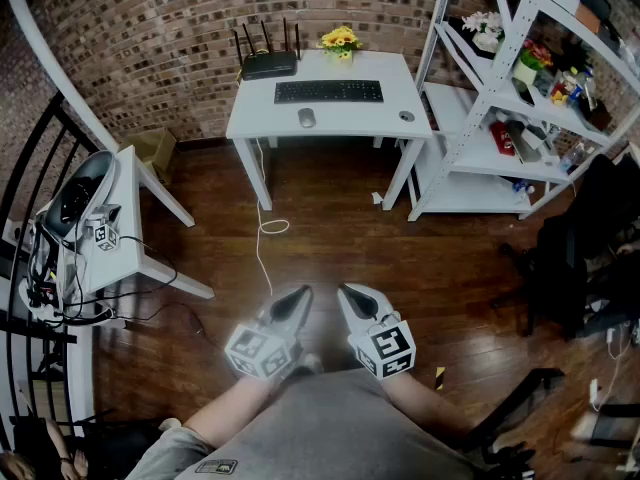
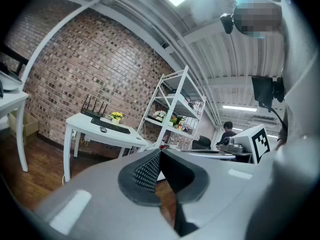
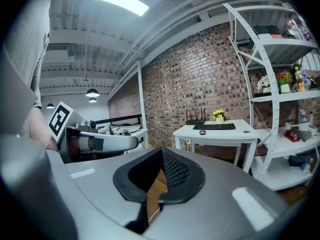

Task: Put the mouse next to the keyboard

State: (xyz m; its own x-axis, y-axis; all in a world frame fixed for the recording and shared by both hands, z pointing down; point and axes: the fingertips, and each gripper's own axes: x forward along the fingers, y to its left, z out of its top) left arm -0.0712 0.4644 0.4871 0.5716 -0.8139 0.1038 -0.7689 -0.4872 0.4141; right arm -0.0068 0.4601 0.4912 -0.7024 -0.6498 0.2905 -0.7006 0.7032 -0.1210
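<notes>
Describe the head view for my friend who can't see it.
The left gripper and the right gripper, both shut and empty, point across a dark wood floor toward a white desk by a brick wall. On the desk lie a black keyboard, a mouse just in front of it, a router and yellow flowers.

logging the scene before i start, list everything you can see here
desk: one, white, against brick wall
keyboard: one, black, desk middle
mouse: one, grey, in front of keyboard
router: one, black, desk back left
flowers: one bunch, yellow, desk back
shelf rack: one, white, right of desk
side table: one, white, far left
cable: one, white, floor under desk
left gripper: one, grey, bottom centre, shut, empty
right gripper: one, grey, beside it, shut, empty
</notes>
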